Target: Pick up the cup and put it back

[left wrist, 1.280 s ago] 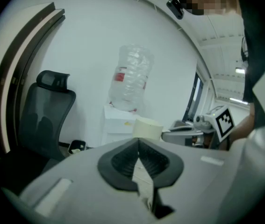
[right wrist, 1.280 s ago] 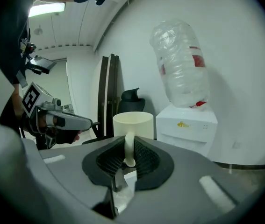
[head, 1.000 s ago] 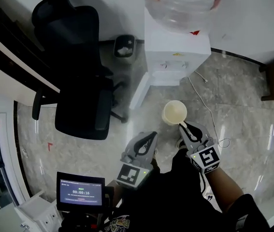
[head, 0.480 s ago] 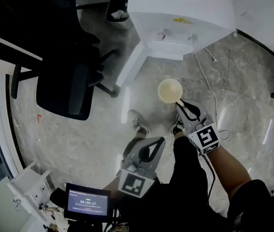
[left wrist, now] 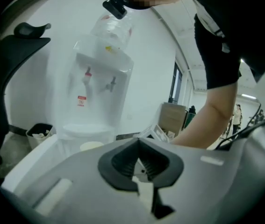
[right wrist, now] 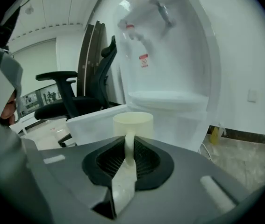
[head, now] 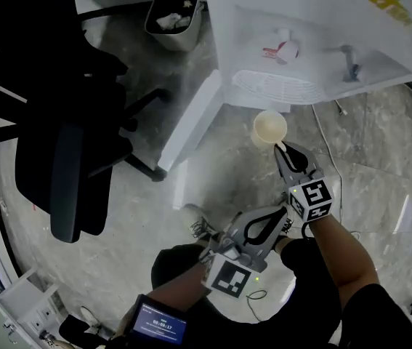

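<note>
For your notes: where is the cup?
Head view, right of centre: the cup is held by its handle in the right gripper, before the water dispenser.

Right gripper (head: 283, 150) reaches forward and tilts slightly down. Its jaws are clamped on the cup handle (right wrist: 129, 144), with the cup (head: 269, 128) just past the tips. Left gripper (head: 278, 214) sits behind it, jaws pressed together with nothing between them. Both forearms are bare: right forearm (head: 336, 257), left forearm (head: 176, 297).
</note>
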Demonstrator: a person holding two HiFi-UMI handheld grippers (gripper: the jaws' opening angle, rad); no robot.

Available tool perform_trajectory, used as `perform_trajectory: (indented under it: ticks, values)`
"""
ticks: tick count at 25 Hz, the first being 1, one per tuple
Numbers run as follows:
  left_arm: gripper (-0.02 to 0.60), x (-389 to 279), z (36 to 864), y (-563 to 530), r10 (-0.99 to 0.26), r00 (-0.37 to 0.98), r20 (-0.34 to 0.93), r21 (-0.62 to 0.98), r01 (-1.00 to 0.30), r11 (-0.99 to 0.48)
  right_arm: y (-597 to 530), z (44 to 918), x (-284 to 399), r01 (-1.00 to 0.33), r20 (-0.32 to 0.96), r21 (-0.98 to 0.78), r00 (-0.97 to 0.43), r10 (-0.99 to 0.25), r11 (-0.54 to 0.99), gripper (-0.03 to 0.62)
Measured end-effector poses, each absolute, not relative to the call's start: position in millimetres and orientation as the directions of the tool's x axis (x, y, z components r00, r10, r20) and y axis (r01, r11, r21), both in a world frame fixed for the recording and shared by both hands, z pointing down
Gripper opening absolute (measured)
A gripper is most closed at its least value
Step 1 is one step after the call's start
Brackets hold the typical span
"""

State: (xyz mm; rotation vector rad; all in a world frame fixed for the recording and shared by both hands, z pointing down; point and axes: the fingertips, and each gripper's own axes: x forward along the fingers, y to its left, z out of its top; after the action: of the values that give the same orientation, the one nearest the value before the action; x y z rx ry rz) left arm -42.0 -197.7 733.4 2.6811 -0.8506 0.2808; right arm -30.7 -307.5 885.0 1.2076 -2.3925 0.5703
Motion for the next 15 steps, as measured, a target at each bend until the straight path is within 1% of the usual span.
perform_trajectory:
  ticks: [6, 9, 12, 15]
  values:
    - [0.005, -58.7, 833.4, -219.0, -0.562, 0.785, 0.26, 0.299, -0.619, -0.726, -383.9, 997.5, -29.9, -0.873, 0.506, -0.124, -0.465, -0.727, 0.472, 0.049]
    - [0.005, -53.5, 860.8, -226.3, -0.522, 0.818, 0.243, 0.336, -0.576, -0.745, -414.5, 1043.8, -22.8, -0.902, 0.515, -0.136, -0.418, -0.748, 0.411, 0.049]
    - [0.005, -47.8, 885.1, -229.2, -0.476, 0.844, 0.248, 0.271, -0.532, -0.802, -442.5, 1080.2, -14.8, -0.922, 0.525, -0.13, -0.376, -0.763, 0.365, 0.049]
    - [0.005, -47.9, 909.1, -233.9, -0.458, 0.852, 0.252, 0.28, -0.518, -0.808, -466.1, 1102.9, -9.9, -0.93, 0.528, -0.087, -0.347, -0.775, 0.357, 0.049]
